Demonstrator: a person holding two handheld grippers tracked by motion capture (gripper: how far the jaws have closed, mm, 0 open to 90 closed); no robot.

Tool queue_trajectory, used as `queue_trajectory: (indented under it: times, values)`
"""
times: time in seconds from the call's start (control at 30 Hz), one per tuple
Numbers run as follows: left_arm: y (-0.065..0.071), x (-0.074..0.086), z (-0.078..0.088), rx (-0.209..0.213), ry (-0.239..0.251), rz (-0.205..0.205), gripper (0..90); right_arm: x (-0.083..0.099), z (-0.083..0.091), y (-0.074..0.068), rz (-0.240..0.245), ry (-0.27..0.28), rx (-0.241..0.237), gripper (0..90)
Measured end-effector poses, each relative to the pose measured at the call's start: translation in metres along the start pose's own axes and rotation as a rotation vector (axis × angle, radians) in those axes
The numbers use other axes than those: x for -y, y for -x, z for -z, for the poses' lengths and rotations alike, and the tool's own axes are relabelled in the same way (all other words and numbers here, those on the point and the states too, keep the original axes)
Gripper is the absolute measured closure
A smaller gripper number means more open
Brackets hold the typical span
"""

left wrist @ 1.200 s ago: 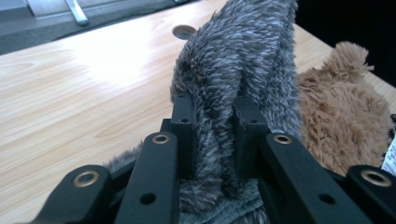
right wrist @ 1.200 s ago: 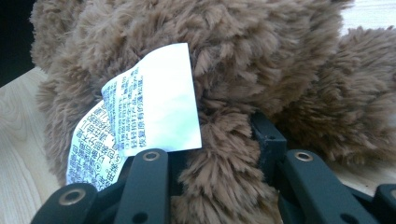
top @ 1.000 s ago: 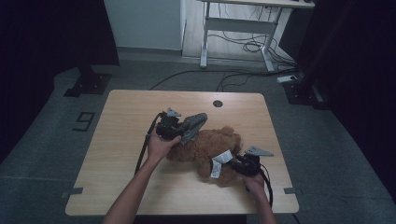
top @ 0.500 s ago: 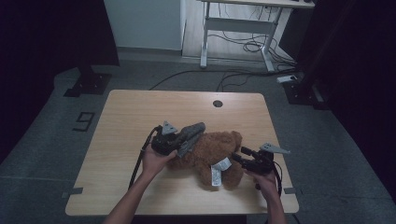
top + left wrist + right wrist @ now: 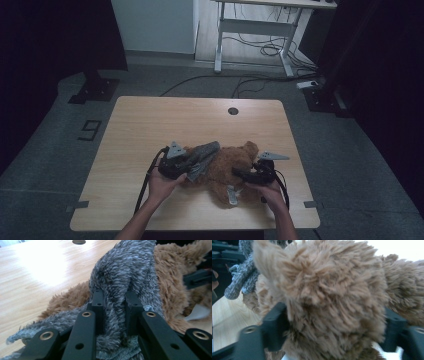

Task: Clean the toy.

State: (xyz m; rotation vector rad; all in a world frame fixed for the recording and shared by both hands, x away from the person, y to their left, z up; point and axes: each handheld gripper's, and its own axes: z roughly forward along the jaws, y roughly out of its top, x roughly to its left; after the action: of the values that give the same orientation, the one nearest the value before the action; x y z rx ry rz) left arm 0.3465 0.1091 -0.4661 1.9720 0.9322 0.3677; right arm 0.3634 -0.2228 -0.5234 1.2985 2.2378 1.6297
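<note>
1. Left gripper (image 5: pixel 192 164): pressed together on a fold of the grey cloth (image 5: pixel 125 272). In the left gripper view the two black jaws pinch the fleece between them, and the fabric bulges up and ahead of the tips. The tight pinch probably keeps the thin cloth from slipping while it is worked over the toy.
2. Grey cloth (image 5: pixel 202 156): a fuzzy grey piece, perhaps a small garment. It runs forward from the left gripper and lies draped over the near flank of the bear. A loose end hangs back below the jaws.
3. Bear (image 5: pixel 230 167): a brown plush toy lying on the table (image 5: pixel 150 125), between the two grippers, just ahead of each. A pale tag (image 5: pixel 231 194) sticks out on the side nearer the person.
4. Right gripper (image 5: pixel 239 175): its jaws have just been opening and now stand wide, with a thick lump of the bear's fur (image 5: pixel 332 302) between them. In the right gripper view the jaws flank the plush on both sides; whether they press it cannot be told. The wide stance suits the bulk of the toy and likely steadies it against the pull of the other side.
5. Hands (image 5: pixel 162 186): each grips its tool from behind, close to the table's near edge.
</note>
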Motion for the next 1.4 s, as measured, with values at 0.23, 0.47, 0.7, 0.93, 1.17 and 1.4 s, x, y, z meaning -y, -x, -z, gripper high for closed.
queue_trajectory:
  times: [0.23, 0.47, 0.7, 0.93, 1.17, 1.4]
  values:
    - [0.001, 0.004, 0.005, 0.002, 0.025, 0.014, 73.5, 0.004, -0.001, -0.003, 0.063, 0.026, 0.002, 48.7]
    - [-0.013, -0.02, 0.0, 0.021, 0.042, 0.07, 73.3, 0.001, -0.005, -0.003, 0.089, 0.082, 0.077, 53.4]
    - [0.015, -0.062, -0.017, 0.048, 0.065, 0.018, 73.2, 0.0, -0.009, 0.001, 0.084, 0.124, 0.14, 53.9]
    - [0.058, -0.079, -0.078, 0.104, -0.031, 0.026, 72.5, 0.003, -0.006, -0.003, 0.149, 0.128, 0.112, 53.6]
    - [0.049, -0.07, -0.075, 0.047, -0.045, 0.004, 73.4, 0.008, -0.005, -0.001, 0.176, 0.12, 0.097, 53.6]
    - [0.005, -0.054, -0.04, -0.03, -0.039, 0.057, 73.4, 0.01, -0.001, 0.001, 0.177, 0.12, 0.062, 53.4]
